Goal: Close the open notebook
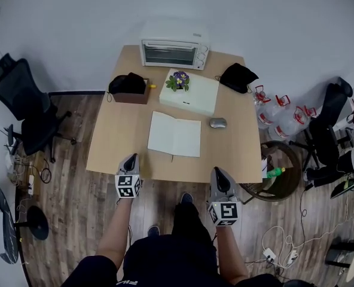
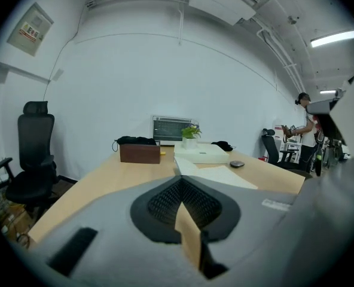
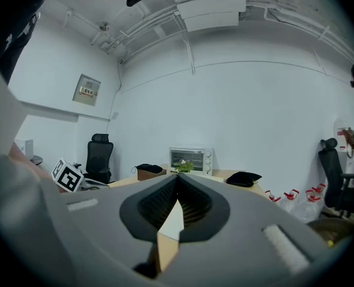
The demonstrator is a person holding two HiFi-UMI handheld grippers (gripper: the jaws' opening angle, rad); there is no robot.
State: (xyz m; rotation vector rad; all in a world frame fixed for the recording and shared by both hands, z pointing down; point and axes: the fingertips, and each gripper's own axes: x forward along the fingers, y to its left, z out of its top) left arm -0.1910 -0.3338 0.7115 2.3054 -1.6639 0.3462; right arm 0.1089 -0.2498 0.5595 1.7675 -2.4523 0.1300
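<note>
Notebook (image 1: 174,134) lies open and flat mid-desk (image 1: 111,142), spine running away from me; my left claw (image 1: 133,158) and right claw (image 1: 216,171) hover at the near edge, both pinched closed and empty; presumably staged to flip one cover over.

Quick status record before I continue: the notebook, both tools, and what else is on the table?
notebook: open, lying flat mid-table, pages up
left tool: shut, empty, over the table's near edge, left of the notebook, apart from it
right tool: shut, empty, over the near edge, right of the notebook
beside notebook: mouse, on its right
behind notebook: white box with potted plant on it
far side: brown box, toaster oven, black pouch
task: closing not yet done
</note>
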